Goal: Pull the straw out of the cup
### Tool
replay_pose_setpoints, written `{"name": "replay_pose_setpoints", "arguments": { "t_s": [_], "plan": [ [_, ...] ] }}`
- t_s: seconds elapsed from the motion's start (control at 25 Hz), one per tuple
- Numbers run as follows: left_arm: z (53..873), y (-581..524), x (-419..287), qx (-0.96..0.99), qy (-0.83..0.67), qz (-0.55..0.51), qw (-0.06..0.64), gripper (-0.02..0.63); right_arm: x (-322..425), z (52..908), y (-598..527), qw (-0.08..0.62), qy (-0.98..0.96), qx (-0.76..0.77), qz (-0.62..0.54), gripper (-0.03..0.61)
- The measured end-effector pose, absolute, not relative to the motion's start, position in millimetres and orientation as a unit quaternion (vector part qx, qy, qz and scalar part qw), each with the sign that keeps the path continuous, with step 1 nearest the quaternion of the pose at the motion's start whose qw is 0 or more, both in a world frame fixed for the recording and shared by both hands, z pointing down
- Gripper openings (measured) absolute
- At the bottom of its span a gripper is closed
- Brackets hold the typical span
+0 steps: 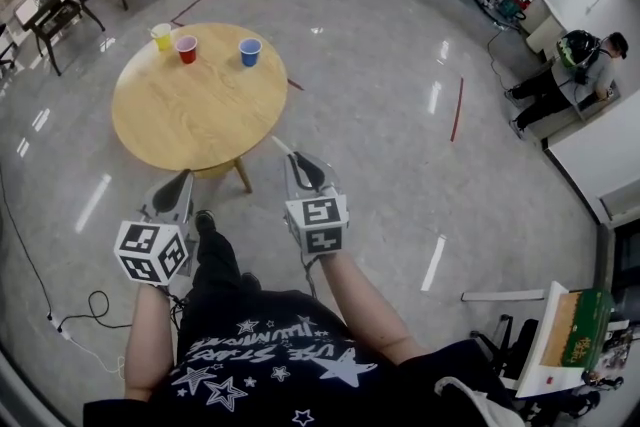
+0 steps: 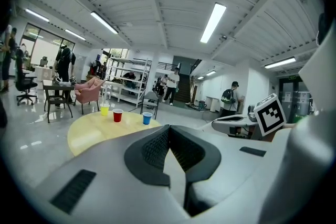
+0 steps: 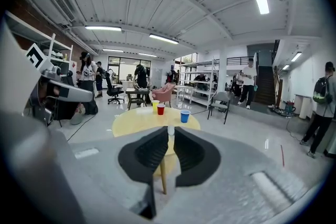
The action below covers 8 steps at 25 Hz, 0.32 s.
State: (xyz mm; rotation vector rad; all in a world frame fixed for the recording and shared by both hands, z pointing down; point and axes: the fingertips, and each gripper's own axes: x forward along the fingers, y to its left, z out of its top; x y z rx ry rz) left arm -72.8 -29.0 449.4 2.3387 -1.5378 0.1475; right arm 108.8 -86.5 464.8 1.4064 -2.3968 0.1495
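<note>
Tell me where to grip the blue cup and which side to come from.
Grip the blue cup across its upper wall, just under the rim, coming in from the near side over the table. It stands upright and tapers downward, and it is apart from the red cup, so both flanks are likely free for the jaws.

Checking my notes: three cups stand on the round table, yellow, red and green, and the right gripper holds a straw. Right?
Nearly. The third cup is blue, not green; the head view shows it beside the red cup. The right gripper does hold the straw.
</note>
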Motion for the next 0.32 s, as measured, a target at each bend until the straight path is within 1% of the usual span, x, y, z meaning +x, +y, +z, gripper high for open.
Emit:
{"name": "replay_pose_setpoints", "arguments": {
  "t_s": [0.32],
  "plan": [
    [448.5,-31.8,-82.2,0.823,-0.54,0.057,0.168,0.005,94.0,464.9,-89.0,0.187,-0.854,0.483,0.044,0.034]
  ]
}}
